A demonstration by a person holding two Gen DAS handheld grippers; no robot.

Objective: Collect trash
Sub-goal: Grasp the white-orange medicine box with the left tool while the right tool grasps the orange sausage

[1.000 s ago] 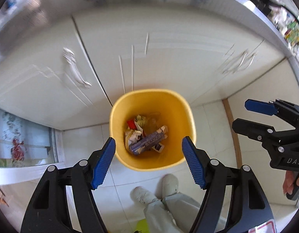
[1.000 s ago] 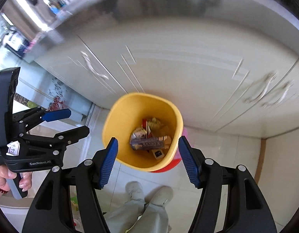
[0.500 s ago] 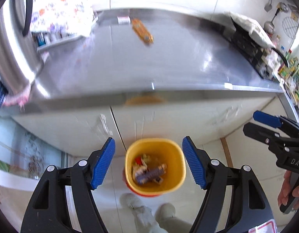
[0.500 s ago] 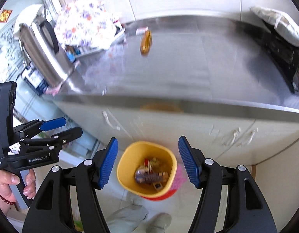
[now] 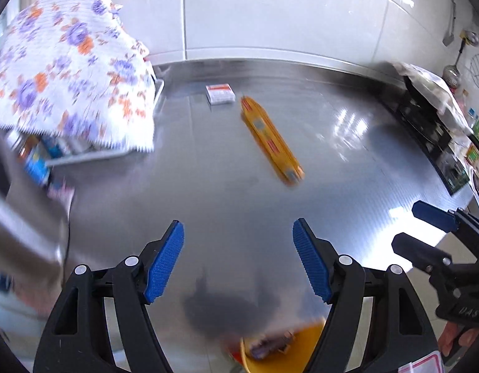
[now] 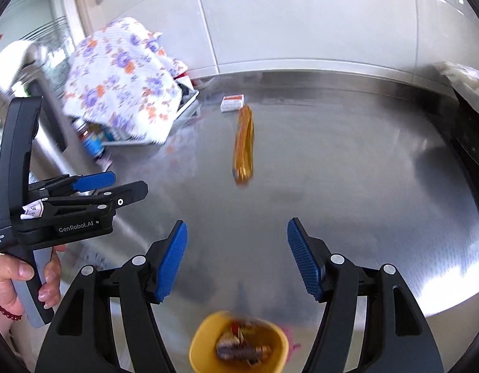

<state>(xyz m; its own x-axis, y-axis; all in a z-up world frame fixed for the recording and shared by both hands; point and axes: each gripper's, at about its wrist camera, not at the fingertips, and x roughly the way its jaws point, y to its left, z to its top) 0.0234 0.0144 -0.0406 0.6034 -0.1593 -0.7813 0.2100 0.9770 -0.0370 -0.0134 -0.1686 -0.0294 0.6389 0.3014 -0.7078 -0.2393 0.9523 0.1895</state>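
Two pieces of trash lie at twelve o'clock on the steel counter [image 5: 227, 205]: long orange wrapper [image 5: 272, 141], small white-and-red box [image 5: 220, 94]. My left gripper [image 5: 238, 261] and right gripper [image 6: 237, 259] gape empty; I'd straddle the wrapper's narrow width.

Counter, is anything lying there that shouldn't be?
Yes. A long orange snack wrapper lies slantwise in the middle of the steel counter, and a small red-and-white box sits just behind it. Both look like leftover trash, while the yellow bin below already holds other wrappers.
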